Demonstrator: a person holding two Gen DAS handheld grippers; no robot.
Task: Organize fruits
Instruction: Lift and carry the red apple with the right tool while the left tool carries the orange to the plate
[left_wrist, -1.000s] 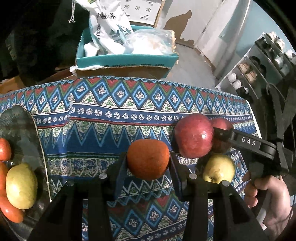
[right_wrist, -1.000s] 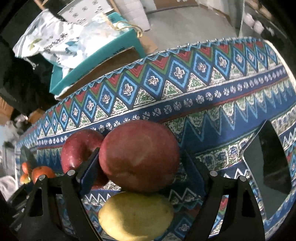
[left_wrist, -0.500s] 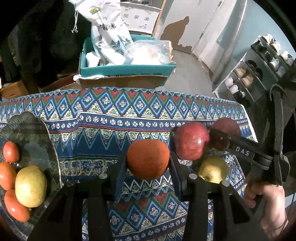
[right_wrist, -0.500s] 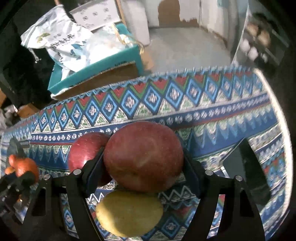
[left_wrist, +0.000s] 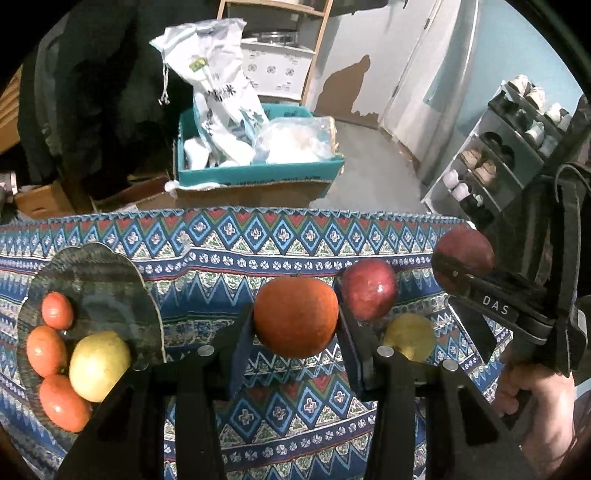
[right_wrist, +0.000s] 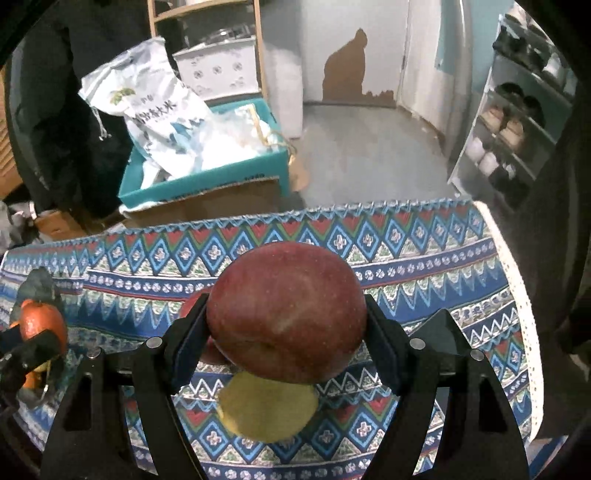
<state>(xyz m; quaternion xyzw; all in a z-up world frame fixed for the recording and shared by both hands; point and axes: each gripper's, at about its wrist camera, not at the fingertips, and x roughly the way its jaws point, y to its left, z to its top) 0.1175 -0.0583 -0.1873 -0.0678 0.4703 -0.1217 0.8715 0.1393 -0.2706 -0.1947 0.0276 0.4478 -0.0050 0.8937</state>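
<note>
My left gripper (left_wrist: 295, 326) is shut on an orange (left_wrist: 295, 317) and holds it above the patterned cloth. My right gripper (right_wrist: 286, 334) is shut on a dark red apple (right_wrist: 288, 310), also lifted; it shows at the right of the left wrist view (left_wrist: 463, 251). A second red apple (left_wrist: 369, 288) and a yellow-green pear (left_wrist: 410, 338) lie on the cloth under the right gripper. A dark glass plate (left_wrist: 103, 288) at the left holds three small oranges (left_wrist: 46, 350) and a yellow pear (left_wrist: 98, 365).
The patterned tablecloth (left_wrist: 229, 251) covers the table; its far edge drops to the floor. Beyond stands a teal box (left_wrist: 255, 173) with white bags. A shoe rack (left_wrist: 491, 155) stands at the right. A dark flat object (right_wrist: 439, 336) lies on the cloth at the right.
Both grippers have risen and pulled back with their fruit. The red apple in the right gripper has come up off the pear and away from the other apple. More of the plate shows.
</note>
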